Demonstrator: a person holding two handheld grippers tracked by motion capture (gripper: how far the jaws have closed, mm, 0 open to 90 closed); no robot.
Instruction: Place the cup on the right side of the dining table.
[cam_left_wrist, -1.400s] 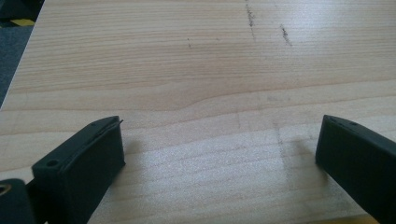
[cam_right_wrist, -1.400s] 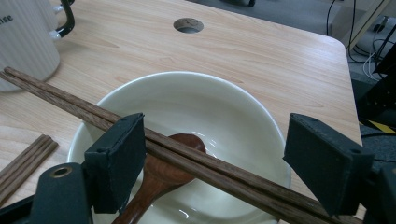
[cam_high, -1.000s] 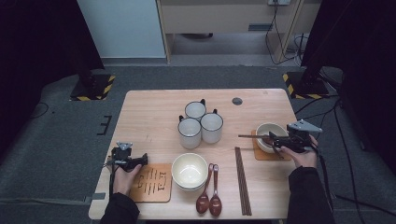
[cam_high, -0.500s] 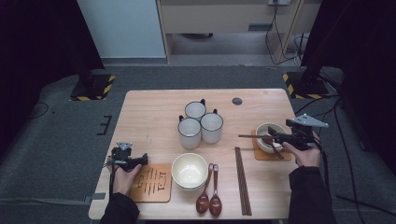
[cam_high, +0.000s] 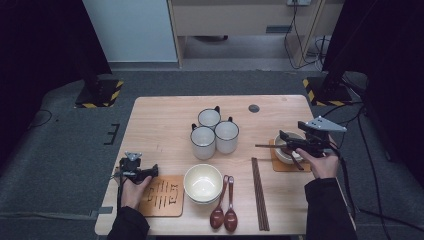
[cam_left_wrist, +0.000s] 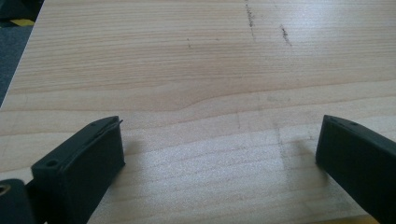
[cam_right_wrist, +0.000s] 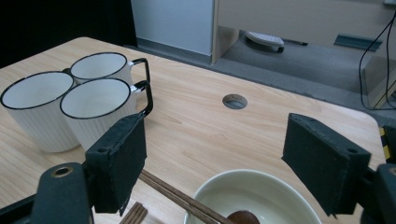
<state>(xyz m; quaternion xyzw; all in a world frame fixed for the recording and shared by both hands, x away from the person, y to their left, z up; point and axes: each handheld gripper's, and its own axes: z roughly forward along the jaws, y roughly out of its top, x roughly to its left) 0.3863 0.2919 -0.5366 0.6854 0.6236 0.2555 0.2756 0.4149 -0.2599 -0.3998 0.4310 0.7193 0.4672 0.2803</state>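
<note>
A: How is the right hand (cam_high: 320, 162) sitting?

B: It is holding the right gripper (cam_high: 286, 143) raised above the small bowl (cam_high: 286, 155), pointing left across the table (cam_high: 165, 125), with the forearm coming in from the bottom edge. In the right gripper view the jaws are standing wide apart with nothing between them; they have just been closing a little.

A: And the bowl itself?

B: It is resting on a coaster (cam_high: 280, 166) at the right side of the table, with chopsticks (cam_high: 267, 146) lying across its rim and a brown spoon (cam_right_wrist: 243, 218) inside. The three mugs (cam_right_wrist: 70, 105) are standing farther off, beyond the left jaw.

A: The other side?

B: The left hand (cam_high: 131, 189) is lying by the near left corner, holding the left gripper (cam_high: 150, 172) low over the wood just beside the mat (cam_high: 162, 197). Its jaws are gaping too, with bare tabletop between them.

A: Anything differing from a second ago?

B: The right gripper is riding higher and a bit farther back from the bowl than before. The left hand is keeping its place.
</note>
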